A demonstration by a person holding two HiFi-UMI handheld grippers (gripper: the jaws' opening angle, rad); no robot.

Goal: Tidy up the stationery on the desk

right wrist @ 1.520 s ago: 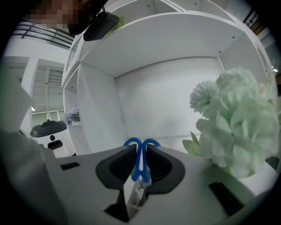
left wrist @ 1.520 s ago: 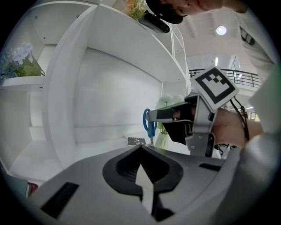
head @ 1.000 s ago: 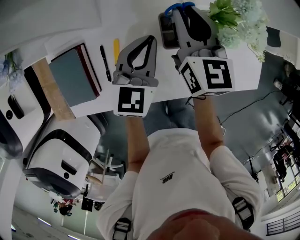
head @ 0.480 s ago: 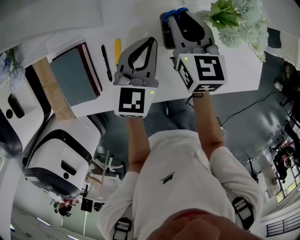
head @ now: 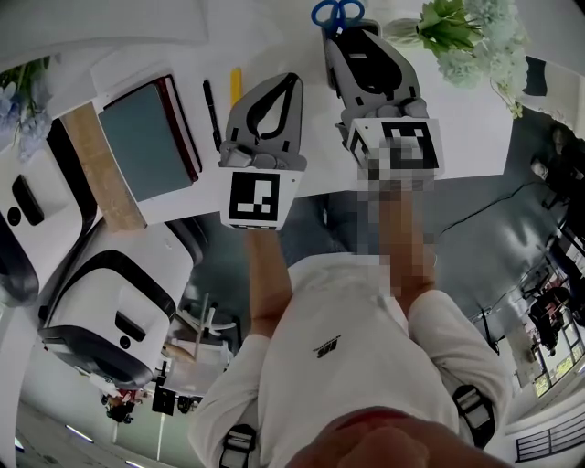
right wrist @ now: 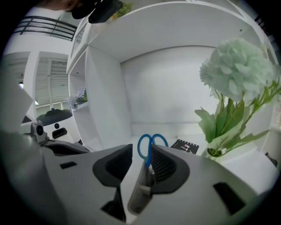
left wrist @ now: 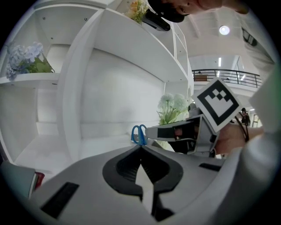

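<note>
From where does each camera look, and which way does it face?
Head view: on the person's head, facing steeply down at the desk; left tongs, right tongs, forearms, shirt show.
Left gripper view: on the shut left tongs, facing the shelf; right tongs and right hand show.
Right gripper view: on the right tongs, facing the shelf; its jaws have just been opening, scissors between them.
Shared: all views show the scissors.

right gripper (right wrist: 140, 154): jaws just been opening, now apart. blue-handled scissors (right wrist: 150, 154) upright between them in grey holder (right wrist: 139, 193). black notebook (right wrist: 185, 146) behind scissors; pale flowers (right wrist: 239, 66) right of scissors.
</note>
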